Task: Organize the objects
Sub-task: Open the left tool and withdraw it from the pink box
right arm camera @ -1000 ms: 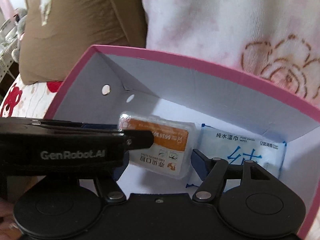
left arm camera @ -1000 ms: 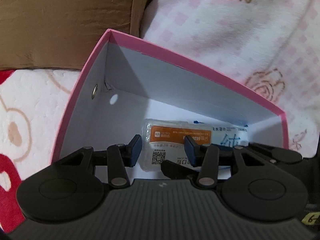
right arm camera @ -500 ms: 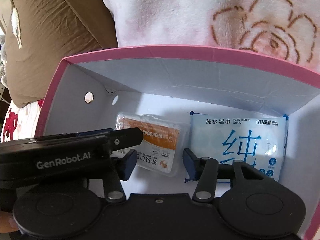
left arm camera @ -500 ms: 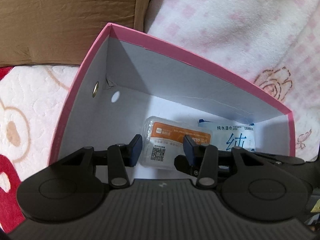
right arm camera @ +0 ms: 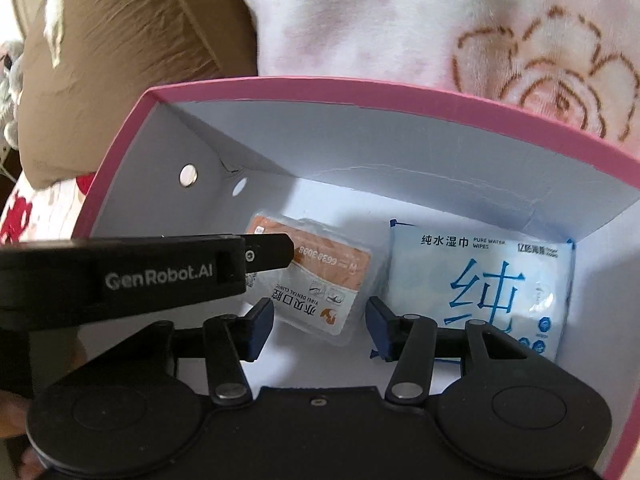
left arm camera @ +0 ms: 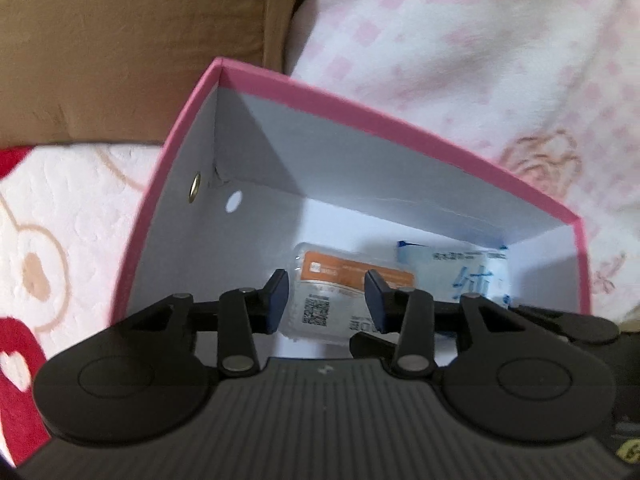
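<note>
Pink box (right arm camera: 384,90), white inside, open top; metal eyelet (right arm camera: 188,175) in its left wall. Two flat packs lie on the box floor, side by side, close but whether touching cannot be told: orange-and-white dental clinic pack (right arm camera: 324,276) on the left, tilted; blue-and-white pure water wipes pack (right arm camera: 480,280) on the right, near the far right corner. Right claw (right arm camera: 318,328) at the near edge, fingers apart, nothing between them, over the dental pack's near corner. Left claw (right arm camera: 268,254), marked "GenRobot.AI", reaches in from the left, tip over the dental pack's left end. Beyond the box: rose-print blanket (right arm camera: 520,40), brown cushion (right arm camera: 120,60).
</note>
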The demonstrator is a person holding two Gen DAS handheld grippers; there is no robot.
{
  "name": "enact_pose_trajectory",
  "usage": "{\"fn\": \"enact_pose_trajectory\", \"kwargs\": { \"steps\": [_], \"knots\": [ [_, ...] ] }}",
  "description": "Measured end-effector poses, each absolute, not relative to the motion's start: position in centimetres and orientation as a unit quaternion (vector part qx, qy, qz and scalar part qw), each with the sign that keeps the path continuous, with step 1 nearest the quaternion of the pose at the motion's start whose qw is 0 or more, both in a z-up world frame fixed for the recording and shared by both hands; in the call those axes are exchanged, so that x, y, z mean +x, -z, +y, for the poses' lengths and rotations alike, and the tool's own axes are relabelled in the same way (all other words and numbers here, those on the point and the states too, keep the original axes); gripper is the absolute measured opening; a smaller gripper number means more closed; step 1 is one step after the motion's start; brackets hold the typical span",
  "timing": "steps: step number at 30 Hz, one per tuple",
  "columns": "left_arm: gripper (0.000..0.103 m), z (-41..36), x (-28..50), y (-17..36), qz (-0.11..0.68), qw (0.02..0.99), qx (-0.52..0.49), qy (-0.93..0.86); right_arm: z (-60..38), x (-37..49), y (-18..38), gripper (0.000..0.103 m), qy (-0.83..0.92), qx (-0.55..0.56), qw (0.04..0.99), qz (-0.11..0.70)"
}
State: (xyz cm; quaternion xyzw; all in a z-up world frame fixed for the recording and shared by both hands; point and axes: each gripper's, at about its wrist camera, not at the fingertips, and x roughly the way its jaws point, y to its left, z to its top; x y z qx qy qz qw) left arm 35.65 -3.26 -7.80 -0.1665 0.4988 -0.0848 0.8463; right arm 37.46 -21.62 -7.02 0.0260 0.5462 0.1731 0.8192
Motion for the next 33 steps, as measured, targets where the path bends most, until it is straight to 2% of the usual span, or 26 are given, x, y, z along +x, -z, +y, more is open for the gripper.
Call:
{"fn": "enact_pose_trajectory", "kwargs": {
  "steps": [1, 4, 12, 15, 23, 27, 33],
  "knots": [
    [0.04, -3.3, 35.1, 7.2, 0.492, 0.851, -0.157, 0.089, -21.5, 37.0, 6.7, 0.062, -0.173, 0.016, 0.824, 0.539],
    [0.04, -3.0, 33.9, 5.7, 0.487, 0.857, -0.14, 0.094, -21.2, 35.4, 5.4, 0.064, -0.18, -0.014, 0.837, 0.516],
    [0.041, -1.5, 29.4, 1.4, 0.485, 0.859, -0.123, 0.108, -21.8, 30.3, 1.2, 0.064, -0.19, -0.033, 0.868, 0.458],
    [0.049, -1.1, 27.7, -0.1, 0.488, 0.856, -0.124, 0.115, -22.2, 28.5, -0.1, 0.064, -0.193, -0.026, 0.876, 0.442],
    [0.055, -0.2, 23.4, -4.7, 0.474, 0.866, -0.099, 0.125, -21.6, 24.1, -3.4, 0.065, -0.191, -0.035, 0.879, 0.435],
    [0.066, -0.2, 21.6, -6.9, 0.473, 0.867, -0.087, 0.132, -21.3, 22.2, -4.8, 0.065, -0.189, -0.033, 0.877, 0.44],
    [0.075, 0.5, 18.8, -9.0, 0.484, 0.859, -0.087, 0.141, -20.8, 19.3, -7.6, 0.068, -0.182, -0.053, 0.884, 0.426]
  ]
}}
